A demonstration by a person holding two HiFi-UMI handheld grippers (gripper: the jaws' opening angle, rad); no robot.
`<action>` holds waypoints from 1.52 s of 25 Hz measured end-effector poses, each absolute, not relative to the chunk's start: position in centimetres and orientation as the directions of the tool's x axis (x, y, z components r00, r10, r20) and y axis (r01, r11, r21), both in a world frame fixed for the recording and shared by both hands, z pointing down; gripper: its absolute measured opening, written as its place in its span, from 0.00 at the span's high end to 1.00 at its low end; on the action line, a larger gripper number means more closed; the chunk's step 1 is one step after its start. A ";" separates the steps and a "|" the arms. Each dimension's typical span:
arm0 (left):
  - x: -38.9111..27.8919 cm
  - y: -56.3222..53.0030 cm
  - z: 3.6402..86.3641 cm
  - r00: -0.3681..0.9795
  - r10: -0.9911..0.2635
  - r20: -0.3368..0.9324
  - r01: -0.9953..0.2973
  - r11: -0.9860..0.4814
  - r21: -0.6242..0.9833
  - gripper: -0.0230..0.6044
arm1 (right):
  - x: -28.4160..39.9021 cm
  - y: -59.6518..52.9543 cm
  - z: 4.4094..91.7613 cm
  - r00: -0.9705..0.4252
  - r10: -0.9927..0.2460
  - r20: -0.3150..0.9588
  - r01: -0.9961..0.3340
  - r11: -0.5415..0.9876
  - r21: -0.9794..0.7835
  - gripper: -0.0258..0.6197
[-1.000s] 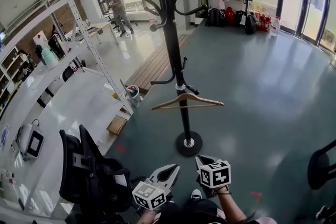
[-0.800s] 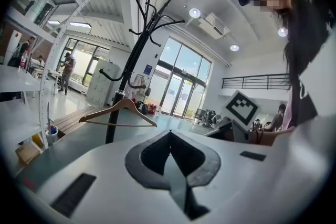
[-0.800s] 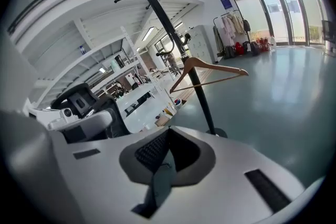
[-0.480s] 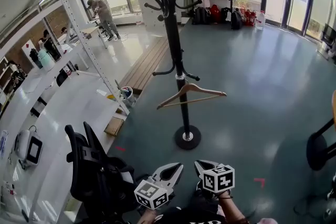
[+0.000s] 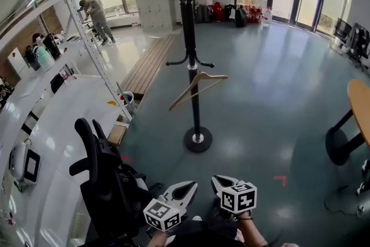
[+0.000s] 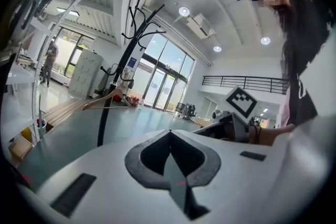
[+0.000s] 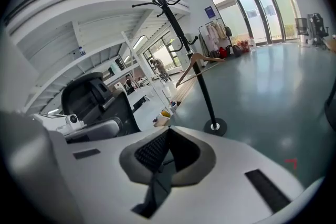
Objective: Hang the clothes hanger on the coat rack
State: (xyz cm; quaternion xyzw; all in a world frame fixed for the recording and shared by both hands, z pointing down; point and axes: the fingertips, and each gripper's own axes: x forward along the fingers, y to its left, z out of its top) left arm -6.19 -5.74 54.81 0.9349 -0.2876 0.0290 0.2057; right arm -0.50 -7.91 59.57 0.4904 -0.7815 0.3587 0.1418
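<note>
A wooden clothes hanger [image 5: 196, 87] hangs from a low hook of the black coat rack [image 5: 189, 37], which stands on a round base [image 5: 198, 139] on the grey floor. My left gripper [image 5: 186, 188] and right gripper [image 5: 219, 182] are low at the bottom of the head view, well short of the rack. Both are shut with nothing between their jaws. In the left gripper view the hanger [image 6: 107, 99] and rack [image 6: 123, 55] lie far off at the left beyond the shut left gripper [image 6: 169, 132]. In the right gripper view the hanger [image 7: 202, 63] shows beyond the shut right gripper [image 7: 168, 129].
A black office chair [image 5: 107, 182] stands close at my left beside a long white workbench [image 5: 52, 124]. A wooden bench [image 5: 147, 66] lies behind the rack. A round wooden table [image 5: 359, 95] is at the right. A person [image 5: 95, 11] stands far back left.
The view has swung round the rack, which now stands a little farther off. The hanger, seen broadside before, now shows slanted. Both grippers stay low and shut.
</note>
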 end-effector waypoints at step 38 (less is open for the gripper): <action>-1.4 0.0 51.6 0.824 -0.553 0.125 -0.558 -0.754 0.346 0.96 | 2.0 0.5 57.8 -0.520 -0.617 0.590 -0.852 0.329 -0.407 0.95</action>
